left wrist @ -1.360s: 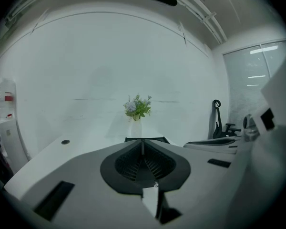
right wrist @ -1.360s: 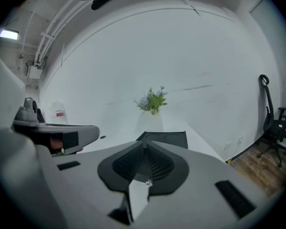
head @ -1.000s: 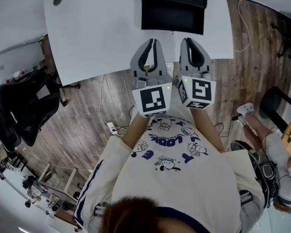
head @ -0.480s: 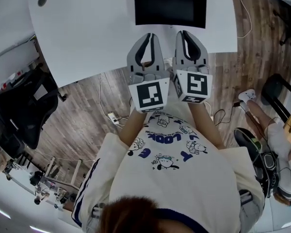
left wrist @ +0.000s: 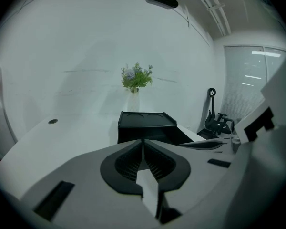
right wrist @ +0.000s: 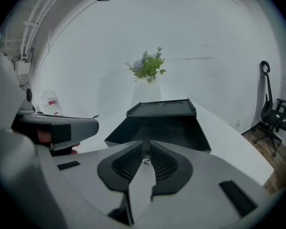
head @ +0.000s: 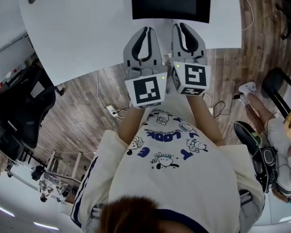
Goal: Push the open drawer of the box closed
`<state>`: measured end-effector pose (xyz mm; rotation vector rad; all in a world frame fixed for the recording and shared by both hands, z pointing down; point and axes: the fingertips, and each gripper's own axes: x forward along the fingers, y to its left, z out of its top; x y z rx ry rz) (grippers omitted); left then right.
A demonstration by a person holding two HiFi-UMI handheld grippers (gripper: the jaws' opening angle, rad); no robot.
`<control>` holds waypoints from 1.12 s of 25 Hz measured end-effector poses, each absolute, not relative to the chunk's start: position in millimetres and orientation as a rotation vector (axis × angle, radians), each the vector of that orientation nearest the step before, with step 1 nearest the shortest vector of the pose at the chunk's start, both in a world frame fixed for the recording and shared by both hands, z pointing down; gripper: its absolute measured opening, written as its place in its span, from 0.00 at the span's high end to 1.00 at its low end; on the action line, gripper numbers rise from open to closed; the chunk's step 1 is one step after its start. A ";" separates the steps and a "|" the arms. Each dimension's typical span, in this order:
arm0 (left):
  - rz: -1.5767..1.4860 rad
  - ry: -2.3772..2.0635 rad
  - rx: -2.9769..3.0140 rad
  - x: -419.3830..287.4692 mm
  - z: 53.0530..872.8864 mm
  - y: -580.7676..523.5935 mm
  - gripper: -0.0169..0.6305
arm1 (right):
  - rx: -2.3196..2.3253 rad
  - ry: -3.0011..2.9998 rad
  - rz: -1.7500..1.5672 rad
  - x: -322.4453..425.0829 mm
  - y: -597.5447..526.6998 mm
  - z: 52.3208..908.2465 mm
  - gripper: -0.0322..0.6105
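A white table [head: 87, 33] stands over a wooden floor [head: 82, 115]. Nearest is the person in a white printed shirt [head: 172, 174]. In front of the person, the left claw [head: 145, 30] and the right claw [head: 182, 27] are side by side above the near edge of the table. Each claw has its jaws pressed together, with nothing between them. Just beyond them the black box [right wrist: 163, 108] sits on the table, and its drawer [right wrist: 157, 130] is pulled out toward the claws. Behind the box, a vase of flowers [left wrist: 135, 82] is near the white wall.
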<state>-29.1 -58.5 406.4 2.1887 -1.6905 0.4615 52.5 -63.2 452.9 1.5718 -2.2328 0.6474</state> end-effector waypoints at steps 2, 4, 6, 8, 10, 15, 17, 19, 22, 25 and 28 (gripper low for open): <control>0.465 -1.684 2.183 -29.3 410.7 -58.5 0.93 | 1.562 -2.223 0.649 53.0 -63.5 459.7 0.88; 0.468 -1.679 2.177 -29.5 414.6 -59.1 0.93 | 1.555 -2.213 0.657 52.5 -64.0 465.4 0.87; 0.464 -1.677 2.168 -30.3 417.0 -60.0 0.93 | 1.543 -2.203 0.675 51.1 -63.5 471.1 0.78; 0.458 -1.679 2.157 -31.8 418.5 -60.4 0.93 | 1.533 -2.197 0.693 49.1 -62.8 475.8 0.78; 0.469 -1.676 2.152 -34.1 420.2 -60.1 0.93 | 1.526 -2.191 0.699 46.0 -62.5 479.2 0.78; 0.477 -1.671 2.140 -39.0 424.9 -60.9 0.93 | 1.505 -2.176 0.713 37.6 -64.5 488.3 0.77; 0.484 -1.671 2.132 -39.2 427.2 -61.6 0.93 | 1.501 -2.166 0.723 37.3 -65.7 493.4 0.77; 0.484 -1.671 2.126 -39.5 428.6 -62.2 0.93 | 1.503 -2.154 0.726 37.6 -67.1 497.6 0.77; 0.482 -1.668 2.125 -41.1 430.8 -61.2 0.93 | 1.511 -2.143 0.718 37.4 -67.4 500.3 0.77; 0.483 -1.670 2.120 -43.4 432.4 -59.8 0.93 | 1.517 -2.133 0.706 37.8 -67.5 501.1 0.77; 0.484 -1.669 2.113 -43.3 434.2 -58.8 0.93 | 1.513 -2.116 0.736 38.5 -68.0 505.4 0.74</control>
